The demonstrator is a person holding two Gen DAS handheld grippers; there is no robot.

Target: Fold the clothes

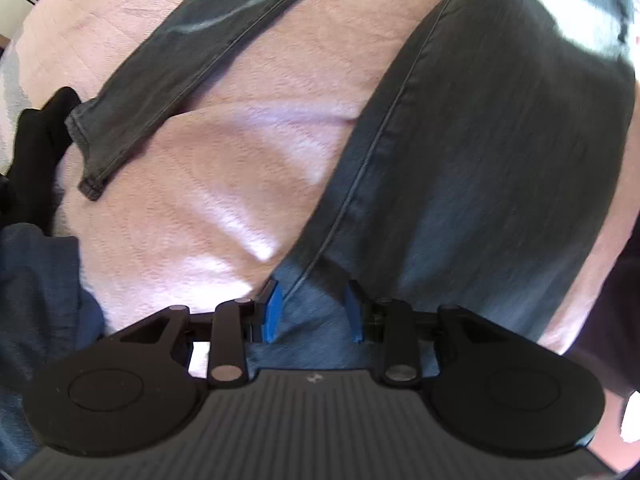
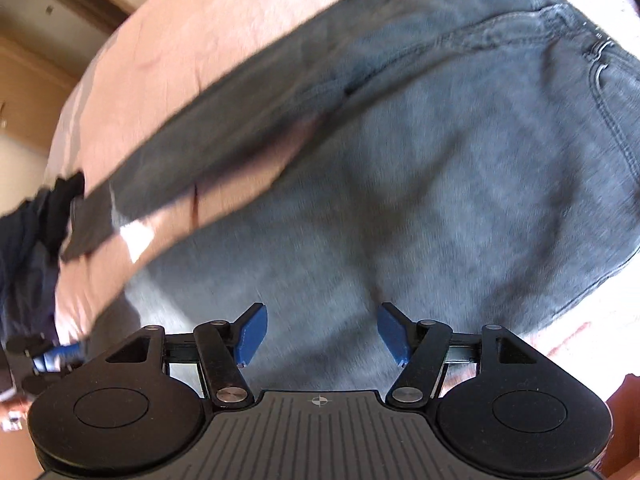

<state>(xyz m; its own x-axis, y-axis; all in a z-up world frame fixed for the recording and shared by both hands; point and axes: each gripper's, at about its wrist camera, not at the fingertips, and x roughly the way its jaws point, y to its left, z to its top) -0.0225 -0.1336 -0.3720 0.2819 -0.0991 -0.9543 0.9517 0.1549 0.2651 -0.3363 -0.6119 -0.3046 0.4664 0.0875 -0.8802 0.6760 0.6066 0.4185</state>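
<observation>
Grey jeans [image 1: 480, 160] lie spread on a pink blanket [image 1: 224, 184]. One leg [image 1: 168, 64] runs to the upper left and ends in a hem. The wider leg comes down to my left gripper [image 1: 314, 314], which is open, its blue pads on either side of the denim at the leg's near end. In the right wrist view the jeans' seat and thigh [image 2: 440, 168] fill the frame, blurred, with a pocket seam at the upper right. My right gripper [image 2: 320, 336] is open just above that cloth with nothing between its fingers. The left gripper [image 2: 52, 356] shows at the lower left.
A black garment [image 1: 36, 152] and a dark blue denim piece [image 1: 40, 280] are heaped at the blanket's left edge. Wooden furniture and a wall [image 2: 32, 80] stand beyond the bed. Bare pink blanket lies between the two legs.
</observation>
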